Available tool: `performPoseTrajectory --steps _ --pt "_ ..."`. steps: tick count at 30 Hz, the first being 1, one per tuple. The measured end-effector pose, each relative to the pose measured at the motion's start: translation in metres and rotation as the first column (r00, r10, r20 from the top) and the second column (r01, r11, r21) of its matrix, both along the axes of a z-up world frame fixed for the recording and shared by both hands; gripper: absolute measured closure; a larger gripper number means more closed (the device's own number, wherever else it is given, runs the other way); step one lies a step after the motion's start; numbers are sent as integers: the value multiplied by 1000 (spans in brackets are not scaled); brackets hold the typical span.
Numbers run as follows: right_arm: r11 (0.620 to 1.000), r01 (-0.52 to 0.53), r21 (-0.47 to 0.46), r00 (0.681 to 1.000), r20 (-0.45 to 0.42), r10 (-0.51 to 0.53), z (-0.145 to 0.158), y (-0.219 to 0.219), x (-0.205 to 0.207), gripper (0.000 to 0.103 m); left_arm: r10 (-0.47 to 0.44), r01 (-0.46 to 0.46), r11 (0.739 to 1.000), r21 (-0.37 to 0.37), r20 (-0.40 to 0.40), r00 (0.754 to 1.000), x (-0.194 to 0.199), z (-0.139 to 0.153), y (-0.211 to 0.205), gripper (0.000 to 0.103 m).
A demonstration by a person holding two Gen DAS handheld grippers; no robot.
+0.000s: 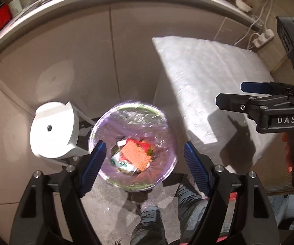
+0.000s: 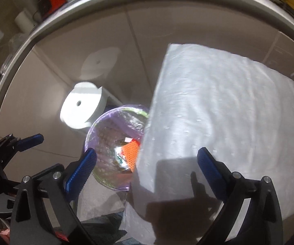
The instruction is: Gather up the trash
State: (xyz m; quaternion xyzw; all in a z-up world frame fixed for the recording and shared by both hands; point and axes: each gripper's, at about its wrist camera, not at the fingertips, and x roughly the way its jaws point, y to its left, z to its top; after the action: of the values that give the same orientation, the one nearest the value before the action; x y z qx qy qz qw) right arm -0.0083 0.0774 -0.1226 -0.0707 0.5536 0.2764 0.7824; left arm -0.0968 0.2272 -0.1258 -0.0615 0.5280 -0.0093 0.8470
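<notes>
Since the trash [image 1: 135,156] is crumpled wrappers and an orange mesh piece, it should be light, soft and crushable; pinch a loose edge. It lies at the bottom of the lined bin [image 1: 132,110]. Left gripper [image 1: 144,161] hangs over it, jaws wide, empty. Roll [image 1: 53,130] crowds the bin's left, foam block [image 1: 214,85] its right. Right gripper [image 2: 147,169] gapes empty over the block's edge.

Beige cabinet doors [image 1: 85,51] beneath white countertop edge [image 1: 69,6]
</notes>
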Motion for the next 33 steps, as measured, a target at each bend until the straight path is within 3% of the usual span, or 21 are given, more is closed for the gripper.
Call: performPoseTrajectory --steps 4,7,13,16,21,33 --pt "989 144 23 985 90 -145 60 -64 -7 2 -117 116 993 12 101 988 5 60 -41 19" --pt "976 209 57 961 174 -216 105 -104 -24 2 -153 148 988 39 184 971 0 104 -64 17" --pt "949 280 146 899 306 -313 185 -172 -62 2 -149 139 989 54 287 946 -16 189 -96 9" --pt "938 297 177 878 335 -342 210 -200 -73 2 -138 121 990 71 344 929 -28 221 -113 8" --pt "936 281 213 863 372 -343 241 -242 -83 2 -74 21 991 134 409 910 -41 254 -159 8" --pt "957 184 224 845 462 -271 274 -309 -107 2 34 -79 993 88 424 905 -41 279 -240 8"
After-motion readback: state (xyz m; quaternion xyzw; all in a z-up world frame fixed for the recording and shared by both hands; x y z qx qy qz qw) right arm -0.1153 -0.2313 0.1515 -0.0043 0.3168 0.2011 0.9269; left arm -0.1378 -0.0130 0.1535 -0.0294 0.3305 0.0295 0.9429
